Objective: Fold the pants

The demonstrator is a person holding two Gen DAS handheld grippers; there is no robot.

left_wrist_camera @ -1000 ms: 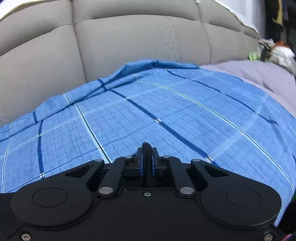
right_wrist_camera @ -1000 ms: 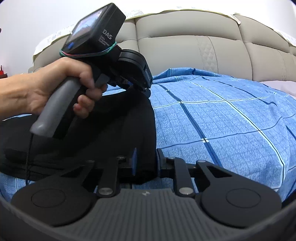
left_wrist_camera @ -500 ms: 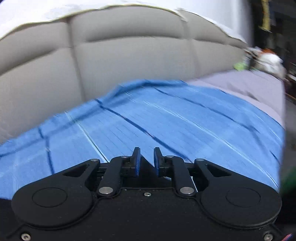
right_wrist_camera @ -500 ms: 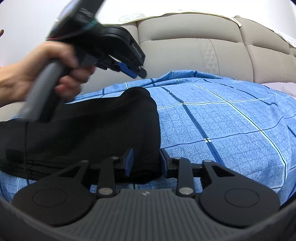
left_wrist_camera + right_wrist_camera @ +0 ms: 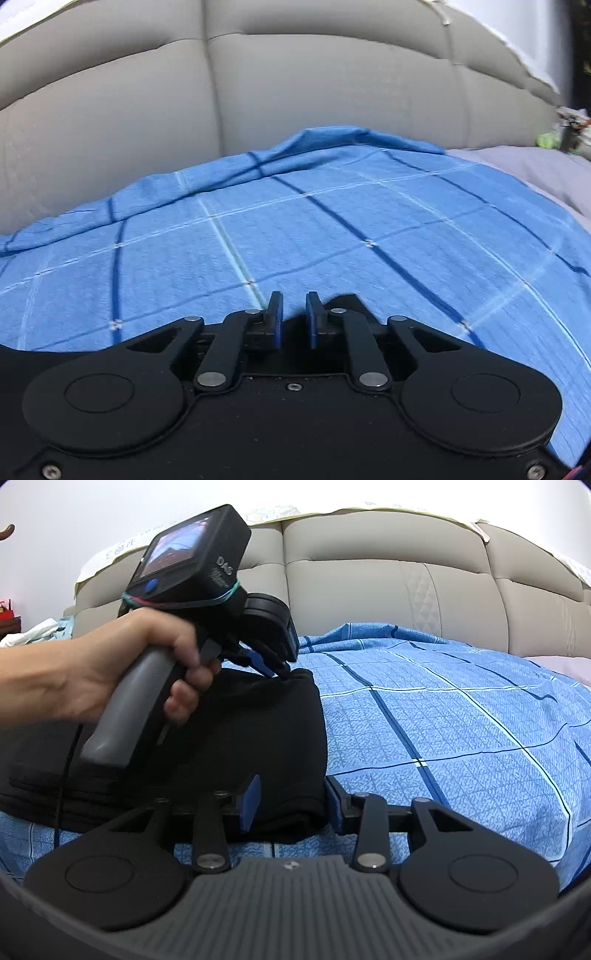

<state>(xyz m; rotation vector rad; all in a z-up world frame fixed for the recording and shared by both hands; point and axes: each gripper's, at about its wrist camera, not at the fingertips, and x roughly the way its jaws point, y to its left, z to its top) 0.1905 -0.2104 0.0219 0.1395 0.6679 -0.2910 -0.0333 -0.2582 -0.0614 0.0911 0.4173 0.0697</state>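
Observation:
The black pants (image 5: 236, 746) lie folded on the blue checked bedsheet (image 5: 443, 731), at the left of the right wrist view. My right gripper (image 5: 291, 801) is open, its jaws standing either side of the pants' near right corner. My left gripper (image 5: 277, 666), held by a hand, touches the pants' far right corner. In the left wrist view the left gripper (image 5: 294, 314) has a small gap between its blue pads, with dark pants fabric (image 5: 343, 301) just beneath and beside them.
A grey padded headboard (image 5: 295, 92) runs along the far side of the bed. A grey-lilac cover (image 5: 535, 170) lies at the right, with clutter (image 5: 572, 129) beyond it. The blue sheet stretches to the right of the pants.
My left gripper let go of the pants, lifted away, then came back down to the far corner. My right gripper opened wider around the near corner.

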